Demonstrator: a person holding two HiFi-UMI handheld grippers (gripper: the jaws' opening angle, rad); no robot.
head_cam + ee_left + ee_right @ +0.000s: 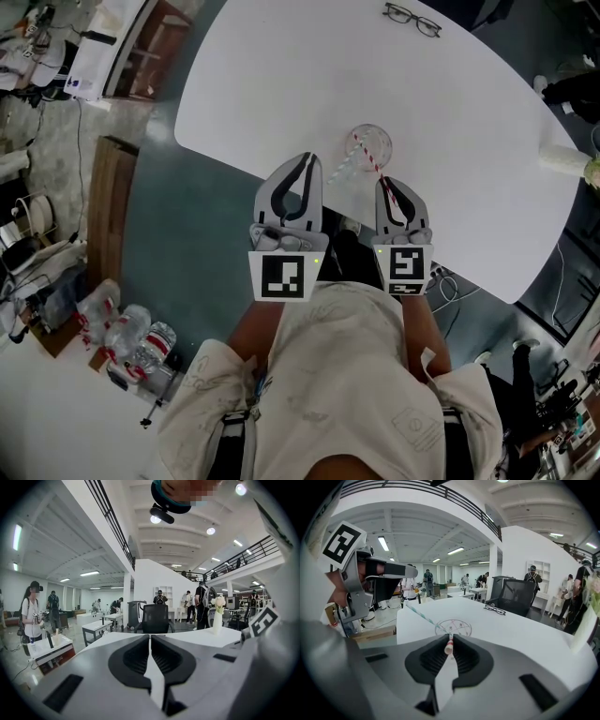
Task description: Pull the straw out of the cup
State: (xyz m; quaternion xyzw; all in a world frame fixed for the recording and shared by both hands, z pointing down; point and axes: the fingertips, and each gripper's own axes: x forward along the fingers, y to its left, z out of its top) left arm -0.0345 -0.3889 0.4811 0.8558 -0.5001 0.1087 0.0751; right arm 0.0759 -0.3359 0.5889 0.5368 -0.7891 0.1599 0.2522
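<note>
Forearms (250,339) run forward from the person's body. They carry the two grey-and-black grippers side by side over the near edge of the white, smooth, round-cornered table (469,141). The left gripper (308,161) points almost level, and in the left gripper view its ribbed black jaws are pressed together with nothing between them (150,637). The right gripper (384,185) tilts downward more steeply. Its jaws are clamped on the upper end of the red-and-white striped straw (448,645).

That thin tube (367,157) slants from the jaws down into the clear round cup (368,142), so its lower part is inside the cup. The cup stands near the table's near edge, just beyond both grippers' tips. A teal-and-white striped straw (338,168) also sits in the cup, leaning out over the rim toward the left gripper. In the right gripper view it crosses the gap between the two tools (423,615).

Dark-framed spectacles (412,19) lie well apart from the cup near the far edge. A white vase of pale flowers (217,619) stands at the table's right end. A black mesh office chair (154,618) stands behind the table, and crumpled clear plastic bottles (122,333) lie on the floor to the left.
</note>
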